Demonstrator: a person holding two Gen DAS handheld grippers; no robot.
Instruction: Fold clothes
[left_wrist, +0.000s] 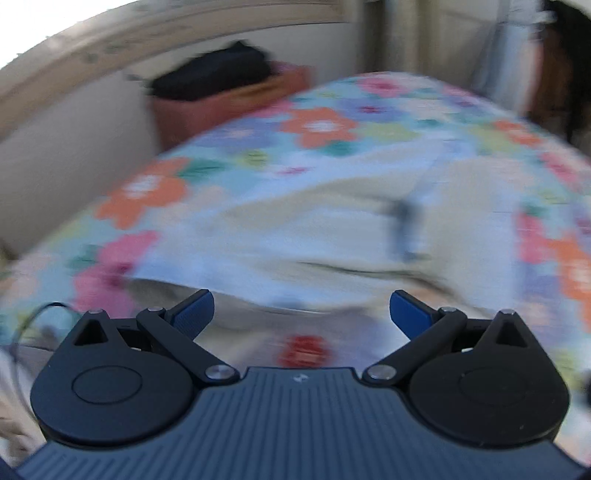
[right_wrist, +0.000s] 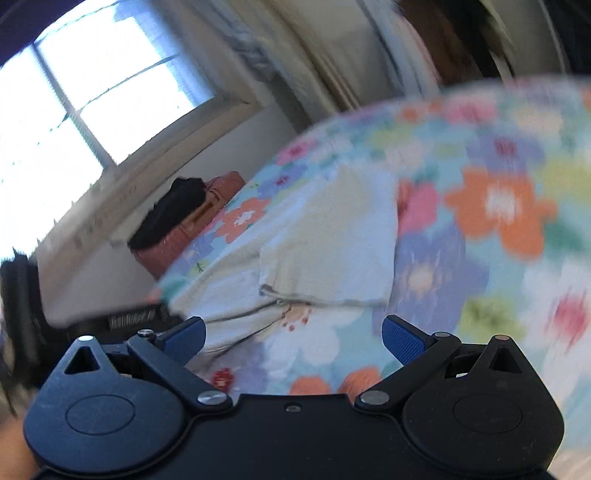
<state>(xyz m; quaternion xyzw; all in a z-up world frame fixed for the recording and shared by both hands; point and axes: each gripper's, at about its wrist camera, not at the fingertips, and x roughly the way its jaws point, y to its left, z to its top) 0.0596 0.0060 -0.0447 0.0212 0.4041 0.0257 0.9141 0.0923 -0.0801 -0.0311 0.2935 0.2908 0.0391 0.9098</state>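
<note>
Bedspread (right_wrist: 480, 229) open rightward; garment (right_wrist: 325, 243) occupies left.

Pale cream garment (left_wrist: 332, 229) lies flat, partly folded, on the flowered bedspread (left_wrist: 317, 125); blurred

No words, numbers or brand names can be read in either view; both are blurred. The only sign is a small pale emblem, perhaps a logo, on the ribbed dark blue-grey plastic body of the left tongs (left_wrist: 301, 314), just at its front edge. Its shape is too small to make out.
</note>
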